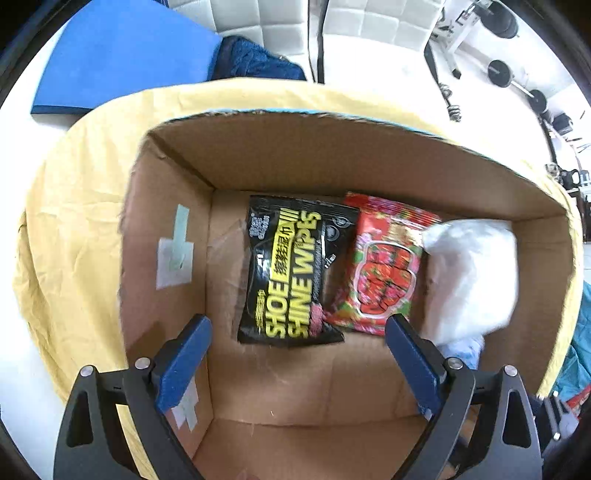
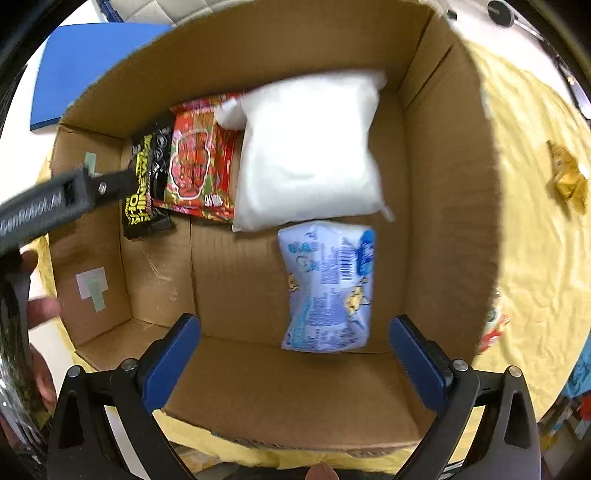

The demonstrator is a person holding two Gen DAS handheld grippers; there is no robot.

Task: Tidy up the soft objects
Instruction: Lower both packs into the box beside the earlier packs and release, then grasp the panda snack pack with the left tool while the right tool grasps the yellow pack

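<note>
An open cardboard box (image 1: 177, 229) (image 2: 443, 184) stands on a yellow cloth. On its floor lie a black "Shoe Shine Wipes" pack (image 1: 291, 269) (image 2: 146, 184), a red snack packet (image 1: 384, 266) (image 2: 199, 162), a white soft pouch (image 1: 472, 277) (image 2: 310, 151) and a light blue tissue pack (image 2: 328, 288). My left gripper (image 1: 297, 354) is open and empty above the wipes pack. My right gripper (image 2: 295, 350) is open and empty above the box's near side, just over the blue pack. The left gripper's body shows at the left of the right wrist view (image 2: 55, 203).
The yellow cloth (image 1: 74, 221) (image 2: 535, 240) covers the table around the box. A gold wrapper (image 2: 569, 177) and a small red-and-white item (image 2: 493, 328) lie on the cloth to the right. A blue foam pad (image 1: 122, 55) lies behind the box, with white chairs (image 1: 369, 22) beyond.
</note>
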